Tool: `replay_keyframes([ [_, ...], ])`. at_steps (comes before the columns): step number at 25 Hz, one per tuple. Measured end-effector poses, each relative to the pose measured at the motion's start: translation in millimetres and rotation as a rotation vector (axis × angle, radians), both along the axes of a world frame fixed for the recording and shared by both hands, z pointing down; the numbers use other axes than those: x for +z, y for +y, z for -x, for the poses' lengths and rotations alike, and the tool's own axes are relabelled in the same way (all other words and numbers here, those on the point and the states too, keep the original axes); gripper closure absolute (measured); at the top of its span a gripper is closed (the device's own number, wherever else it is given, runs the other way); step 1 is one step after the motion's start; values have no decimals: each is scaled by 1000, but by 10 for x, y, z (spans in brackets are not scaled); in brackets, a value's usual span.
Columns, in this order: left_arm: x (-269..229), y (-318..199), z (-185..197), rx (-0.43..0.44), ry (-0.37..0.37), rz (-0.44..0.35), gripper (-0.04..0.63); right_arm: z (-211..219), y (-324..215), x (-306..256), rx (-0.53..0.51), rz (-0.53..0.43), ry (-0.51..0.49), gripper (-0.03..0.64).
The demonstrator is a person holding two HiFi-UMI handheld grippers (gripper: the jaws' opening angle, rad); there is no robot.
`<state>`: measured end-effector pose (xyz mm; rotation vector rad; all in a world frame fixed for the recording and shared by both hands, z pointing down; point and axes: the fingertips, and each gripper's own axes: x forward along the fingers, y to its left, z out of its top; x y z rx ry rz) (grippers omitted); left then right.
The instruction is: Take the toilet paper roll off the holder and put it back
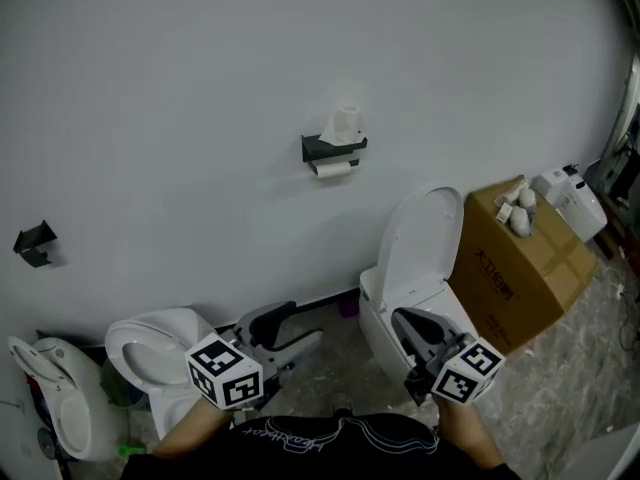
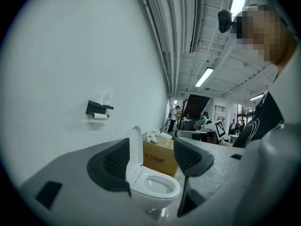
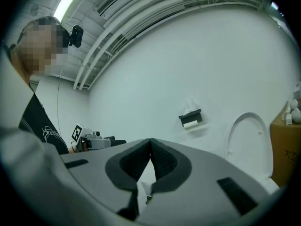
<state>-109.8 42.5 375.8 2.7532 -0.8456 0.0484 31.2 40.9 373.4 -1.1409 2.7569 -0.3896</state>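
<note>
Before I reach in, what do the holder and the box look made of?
Holder: black, matte, with crisp flat edges; probably painted metal, possibly plastic.
Box: brown cardboard, going by the dull surface and the print on its side.

Overhead, two low views; shared holder (image 1: 325, 148)

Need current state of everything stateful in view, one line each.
left tool: open, empty.
right tool: shut, empty.
toilet paper roll: mounted on the holder.
second roll: standing on top of the holder.
toilet lid: raised.
cardboard box: closed, white objects on top.
</note>
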Motion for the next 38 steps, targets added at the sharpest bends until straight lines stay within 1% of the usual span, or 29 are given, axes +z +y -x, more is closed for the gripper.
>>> replay_keyframes([
  [5,43,-632,-221,-17,-8,13,314,-126,-634,47,-31,23,0,615],
  [8,35,-979,-347,-25,-24,-2,314,-209,-975,94,-59,41,9,615],
  [12,1,-1399,-523,-38,-28,-20,314,-356,-1398,62,-70,11,74,615],
  [15,-41,-1645,-637,-54,-47,-51,314,-425,-1599,22,-82,-10,96,615],
  [19,-127,-1903,-733,-86,-100,-108,314,-476,-1744,-12,-94,-35,127,615],
  [25,-269,-2114,-792,-97,-131,-130,314,-535,-1827,-134,-96,-77,158,615],
  [29,-354,-2306,-744,-144,-190,-150,314,-543,-1875,-176,-90,-88,158,615],
  [34,-558,-2550,-769,-128,-196,-177,314,-555,-1988,-172,-81,-83,165,615],
  [38,-695,-2852,-815,-130,-228,-212,314,-540,-2148,-237,-81,-91,183,615],
])
